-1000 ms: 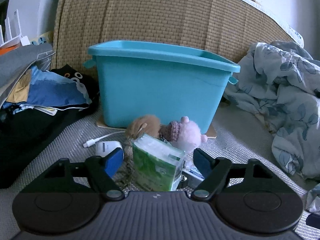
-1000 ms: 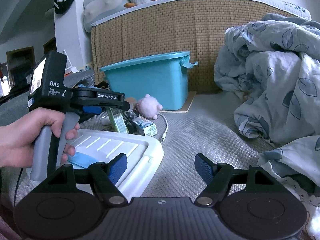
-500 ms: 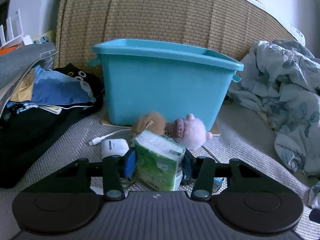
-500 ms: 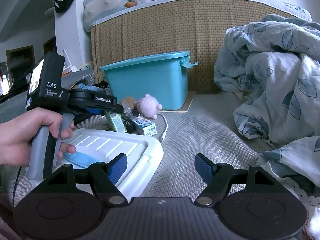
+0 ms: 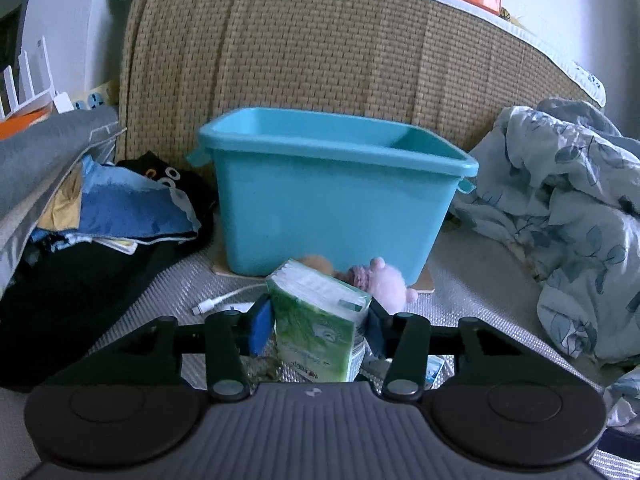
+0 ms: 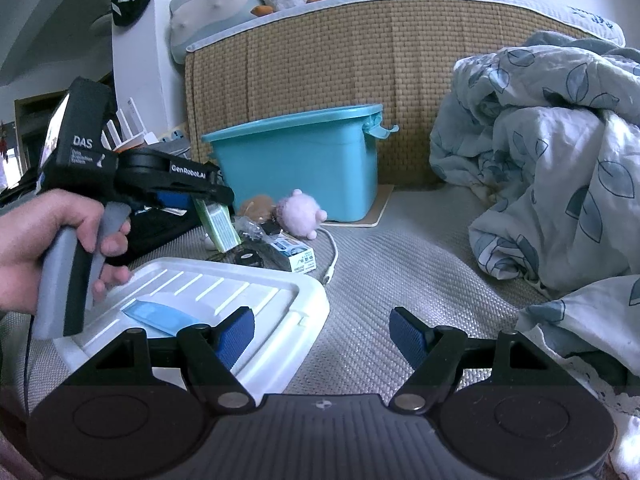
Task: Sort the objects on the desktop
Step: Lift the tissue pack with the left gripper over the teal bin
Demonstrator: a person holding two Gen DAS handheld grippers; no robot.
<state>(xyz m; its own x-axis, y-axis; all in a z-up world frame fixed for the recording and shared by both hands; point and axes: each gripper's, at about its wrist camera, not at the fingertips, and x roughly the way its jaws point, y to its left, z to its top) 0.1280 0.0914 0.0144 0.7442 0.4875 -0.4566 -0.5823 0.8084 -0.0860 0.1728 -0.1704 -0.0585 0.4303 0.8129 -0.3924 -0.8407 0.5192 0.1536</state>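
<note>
My left gripper [image 5: 316,326] is shut on a green tissue pack [image 5: 316,320], which hangs just above the grey mat. From the right wrist view the same tissue pack [image 6: 219,224] sticks down out of the left gripper [image 6: 200,196], held by a person's hand [image 6: 44,236]. Behind it stands the teal bin [image 5: 332,196], with a pink plush toy [image 5: 386,284] and a brown plush [image 5: 316,262] at its foot. My right gripper [image 6: 322,334] is open over the mat, nothing between its pads.
A white lid [image 6: 208,300] with a blue strip lies at the front left. A small carton [image 6: 296,254], a white cable [image 6: 332,256] and dark bits lie near the plush toy [image 6: 302,212]. A crumpled quilt [image 6: 552,168] fills the right; clothes [image 5: 100,208] pile on the left.
The left gripper's pads closed onto the tissue pack and lifted it a little off the mat. The right gripper has stayed put.
</note>
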